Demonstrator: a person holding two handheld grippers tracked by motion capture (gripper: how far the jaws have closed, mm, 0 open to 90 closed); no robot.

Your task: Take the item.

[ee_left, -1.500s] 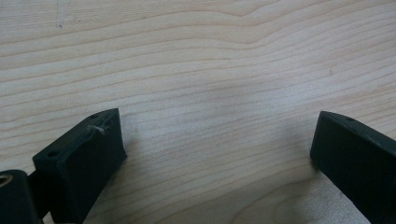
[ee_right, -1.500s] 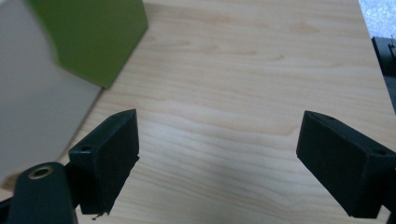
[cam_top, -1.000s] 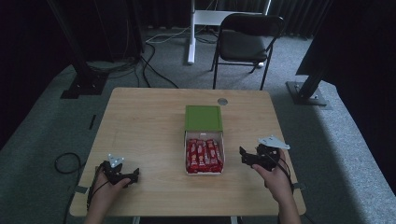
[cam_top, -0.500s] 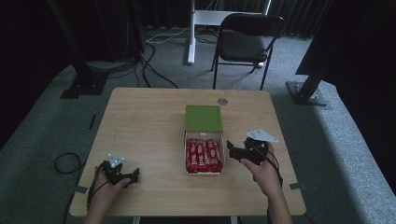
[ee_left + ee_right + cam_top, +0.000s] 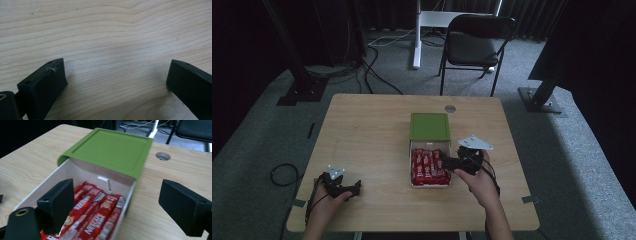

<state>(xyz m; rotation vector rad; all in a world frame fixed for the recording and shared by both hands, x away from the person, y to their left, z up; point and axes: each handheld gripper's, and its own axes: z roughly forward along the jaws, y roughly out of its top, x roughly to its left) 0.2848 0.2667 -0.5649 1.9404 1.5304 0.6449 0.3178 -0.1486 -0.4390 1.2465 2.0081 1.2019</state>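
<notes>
A: Where does the white box (image 5: 430,167) sit on the table (image 5: 372,130)?

B: Near the middle of the table. Its green lid (image 5: 429,126) covers the far half, and the near half lies uncovered, packed with red sachets (image 5: 428,166) lying side by side.

A: And the right gripper (image 5: 452,163)?

B: It hovers at the box's right wall. In the right gripper view its jaws stand wide apart and grip nothing: one jaw is over the red sachets (image 5: 96,217) inside the box (image 5: 75,173), the other over bare table to the outside of the wall, with the green lid (image 5: 110,148) straight ahead.

A: What about the left gripper (image 5: 353,188)?

B: It is well apart from the box, near the table's near edge on the person's left side. The left gripper view shows its jaws spread wide too, with only wood grain between them.

A: Anything beyond the box?

B: A round cable hole (image 5: 450,108) in the tabletop, just past the lid, and a dark chair (image 5: 476,42) on the floor farther off.
</notes>
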